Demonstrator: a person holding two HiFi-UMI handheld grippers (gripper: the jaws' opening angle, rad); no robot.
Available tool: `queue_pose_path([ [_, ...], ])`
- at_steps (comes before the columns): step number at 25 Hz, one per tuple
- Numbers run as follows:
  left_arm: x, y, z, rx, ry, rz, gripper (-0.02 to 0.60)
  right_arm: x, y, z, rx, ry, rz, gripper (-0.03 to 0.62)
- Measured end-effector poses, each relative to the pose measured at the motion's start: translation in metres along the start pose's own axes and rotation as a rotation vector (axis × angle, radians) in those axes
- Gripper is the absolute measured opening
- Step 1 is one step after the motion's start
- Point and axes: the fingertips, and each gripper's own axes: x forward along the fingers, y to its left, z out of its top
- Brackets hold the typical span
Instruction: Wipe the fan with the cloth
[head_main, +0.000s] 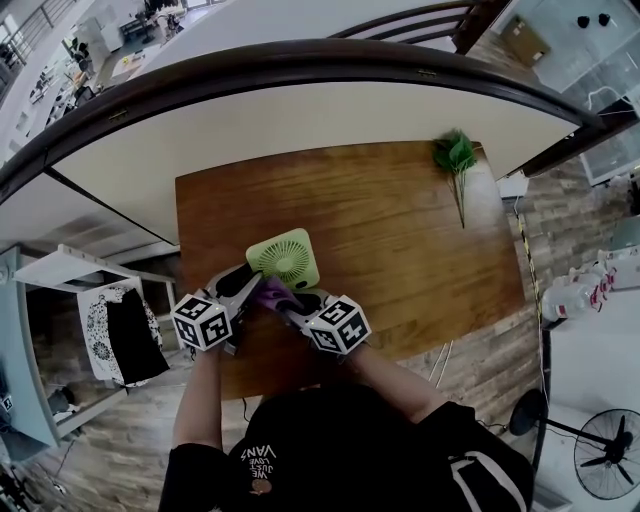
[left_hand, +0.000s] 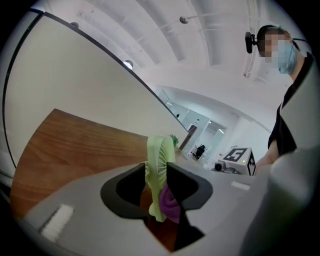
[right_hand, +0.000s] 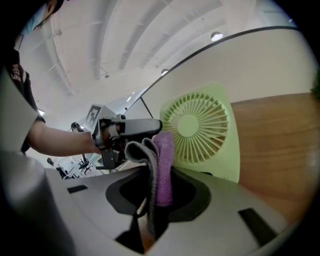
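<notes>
A pale green square desk fan (head_main: 287, 256) stands near the front left of the wooden table (head_main: 400, 240). My left gripper (head_main: 252, 278) reaches it from the left. In the left gripper view the fan (left_hand: 159, 150) is edge-on between the jaws, which lie against both its faces with no gap showing. My right gripper (head_main: 282, 298) is shut on a folded purple and grey cloth (right_hand: 160, 160). The cloth (left_hand: 171, 202) rests low against the grille side of the fan (right_hand: 197, 127). In the right gripper view the left gripper (right_hand: 127, 127) clamps the fan's left edge.
A green plant sprig (head_main: 455, 155) lies at the table's far right corner. A curved dark railing (head_main: 300, 60) runs behind the table. A shelf unit (head_main: 70, 300) stands to the left and a floor fan (head_main: 608, 455) at lower right. The table's front edge is close to the person.
</notes>
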Motion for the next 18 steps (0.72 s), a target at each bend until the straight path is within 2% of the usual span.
queue_pose_path([
  [7, 0.004, 0.004, 0.000, 0.031, 0.025, 0.013, 0.108, -0.021, -0.030, -0.002, 0.049, -0.005, -0.051, 0.100],
  [18, 0.003, 0.005, 0.000, 0.036, 0.028, 0.012, 0.104, -0.072, -0.085, -0.017, 0.149, -0.031, -0.211, 0.101],
])
